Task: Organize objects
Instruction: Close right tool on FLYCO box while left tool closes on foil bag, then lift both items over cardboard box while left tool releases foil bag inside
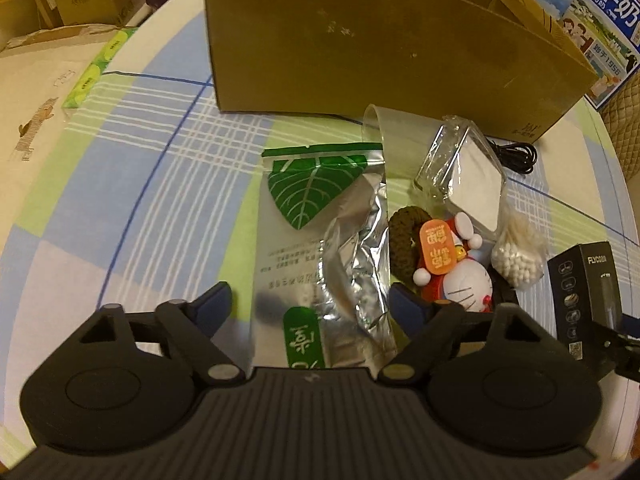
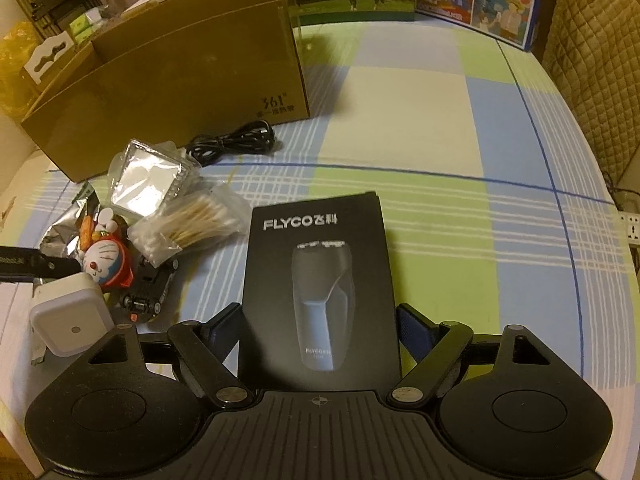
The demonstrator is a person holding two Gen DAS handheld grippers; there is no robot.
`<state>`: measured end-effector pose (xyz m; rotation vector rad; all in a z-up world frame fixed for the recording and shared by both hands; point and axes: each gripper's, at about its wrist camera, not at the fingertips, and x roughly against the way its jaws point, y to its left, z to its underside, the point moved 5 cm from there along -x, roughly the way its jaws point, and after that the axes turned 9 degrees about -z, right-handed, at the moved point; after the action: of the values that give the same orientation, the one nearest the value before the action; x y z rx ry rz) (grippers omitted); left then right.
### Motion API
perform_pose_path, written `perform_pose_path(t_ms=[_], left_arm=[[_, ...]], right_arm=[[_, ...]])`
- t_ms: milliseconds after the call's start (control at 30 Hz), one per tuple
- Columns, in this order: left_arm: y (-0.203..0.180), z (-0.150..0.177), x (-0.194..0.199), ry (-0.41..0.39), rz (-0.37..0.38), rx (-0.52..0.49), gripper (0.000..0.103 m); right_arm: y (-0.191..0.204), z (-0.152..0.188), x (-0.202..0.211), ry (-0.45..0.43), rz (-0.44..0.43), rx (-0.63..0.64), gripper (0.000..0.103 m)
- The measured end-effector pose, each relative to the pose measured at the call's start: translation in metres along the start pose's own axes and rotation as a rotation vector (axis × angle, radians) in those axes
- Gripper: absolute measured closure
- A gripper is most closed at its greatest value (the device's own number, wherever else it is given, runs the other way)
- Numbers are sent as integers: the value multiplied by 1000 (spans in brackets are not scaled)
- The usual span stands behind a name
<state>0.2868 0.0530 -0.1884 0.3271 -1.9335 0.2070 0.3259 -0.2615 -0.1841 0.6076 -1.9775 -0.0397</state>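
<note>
From my seat the sorting looks barely started. The cardboard box stands open at the far side of the tabletop, and what I see of its inside shows nothing put away, though most of it is hidden. The clutter lies loose in front of it: a coiled black cable, a bag of cotton swabs, a clear plastic case, a cartoon cat figure and a white charger.

My left claw straddles the foil tea pouch, which lies flat with its long axis running away from me, its green leaf end towards the box. The pads stand apart on either side; I see no contact.

My right claw brackets the black shaver box, also flat, lengthwise away from me, its logo end far. Whether the pads press its edges I cannot tell.
</note>
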Motion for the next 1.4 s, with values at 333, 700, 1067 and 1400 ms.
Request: perform_pose_path(t_ms=[333,700,1067,1400], left_arm=[[-6,1,-2,-16,-19,-22,52],[8,16,11,-24,-72,6,66],[31,15,47,-93,-125,56,68],[29,-5,90,-169,-61,37,68]], right_arm=[[-3,-10,-7,5,-30,24,24],[-2,-18,-14,9,-47,76,26],[6,-22,1,-23,-79,70,26],[34,-42,33,-99,-98,54,26]])
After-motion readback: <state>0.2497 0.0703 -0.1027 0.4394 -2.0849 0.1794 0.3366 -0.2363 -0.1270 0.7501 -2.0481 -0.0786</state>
